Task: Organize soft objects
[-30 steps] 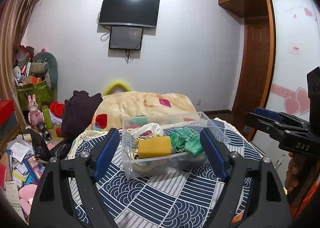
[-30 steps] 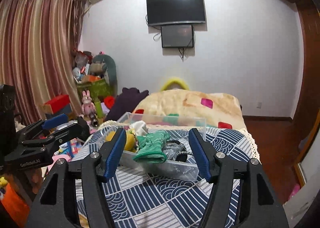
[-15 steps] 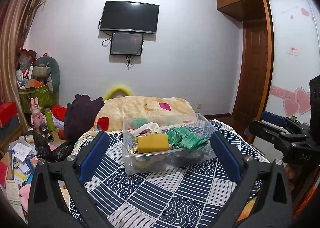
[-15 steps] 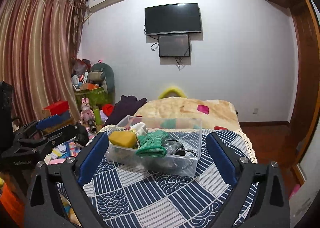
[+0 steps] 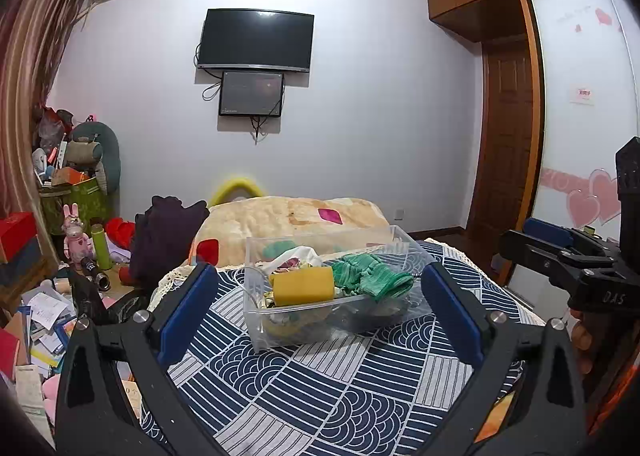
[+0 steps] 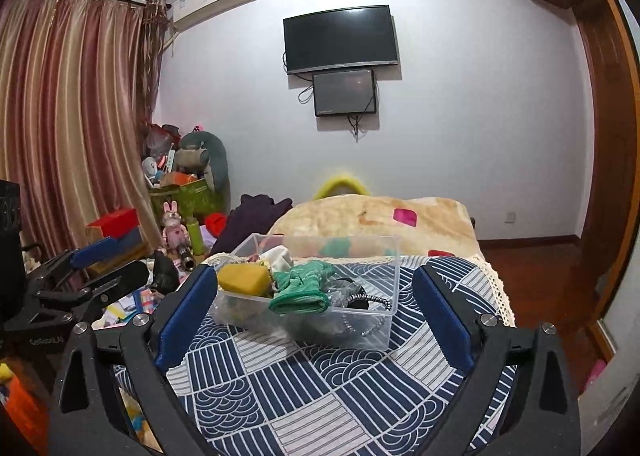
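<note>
A clear plastic bin stands on a table with a blue patterned cloth. In it lie a yellow sponge, a green knitted cloth and a white patterned cloth. The bin, sponge and green cloth also show in the right wrist view, with a dark beaded band. My left gripper is open and empty, held back from the bin. My right gripper is open and empty, also short of the bin.
A bed with a beige blanket lies behind the table. A dark garment hangs at its left. Toys, boxes and papers clutter the floor at left. A wooden door and a wardrobe panel stand at right.
Both grippers opened wider and drew back from the bin, which now looks smaller and farther away. The objects in the bin have not moved.
</note>
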The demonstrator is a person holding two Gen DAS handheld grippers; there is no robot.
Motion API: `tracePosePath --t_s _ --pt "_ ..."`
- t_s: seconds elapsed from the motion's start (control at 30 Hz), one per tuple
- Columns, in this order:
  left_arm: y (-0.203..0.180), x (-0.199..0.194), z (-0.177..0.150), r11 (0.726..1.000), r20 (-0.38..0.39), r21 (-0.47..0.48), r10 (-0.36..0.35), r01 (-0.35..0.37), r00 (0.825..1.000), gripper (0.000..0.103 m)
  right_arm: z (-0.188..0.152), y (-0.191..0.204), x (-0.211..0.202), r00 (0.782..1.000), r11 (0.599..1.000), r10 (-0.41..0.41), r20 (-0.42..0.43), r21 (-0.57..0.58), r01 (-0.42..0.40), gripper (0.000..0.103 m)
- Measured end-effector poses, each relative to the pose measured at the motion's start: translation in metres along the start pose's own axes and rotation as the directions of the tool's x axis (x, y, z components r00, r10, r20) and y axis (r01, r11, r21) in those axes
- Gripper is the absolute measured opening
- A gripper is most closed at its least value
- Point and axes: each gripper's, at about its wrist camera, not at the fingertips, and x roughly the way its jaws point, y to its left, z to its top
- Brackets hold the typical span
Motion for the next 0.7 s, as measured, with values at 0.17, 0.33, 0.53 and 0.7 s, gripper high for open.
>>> tracePosePath --t_s 0.17,0.33,0.53,0.7 --pt "0.0 -0.0003 -0.0005 1.0 -0.002 -0.004 -0.001 0.001 1.0 0.103 -0.0006 -0.0012 0.0002 1.0 1.0 0.005 0.001 0.004 -0.005 0.098" --pt "0.0002 -0.001 -0.0006 1.0 0.001 -0.002 0.001 -0.001 1.0 0.103 -0.0008 -0.0018 -0.0002 1.0 1.0 0.009 0.001 0.007 -0.009 0.098" --pt "0.0015 0.0006 -0.0001 1.0 -0.004 -0.008 -0.004 0.004 1.0 0.103 -0.0008 0.0005 -0.0005 1.0 1.0 0.006 0.001 -0.001 -0.006 0.098" --pt "0.001 0.0004 0.0 1.0 -0.003 -0.004 -0.009 0.009 1.0 0.103 -0.0009 0.0027 -0.0019 1.0 1.0 0.009 0.002 0.002 -0.009 0.098"
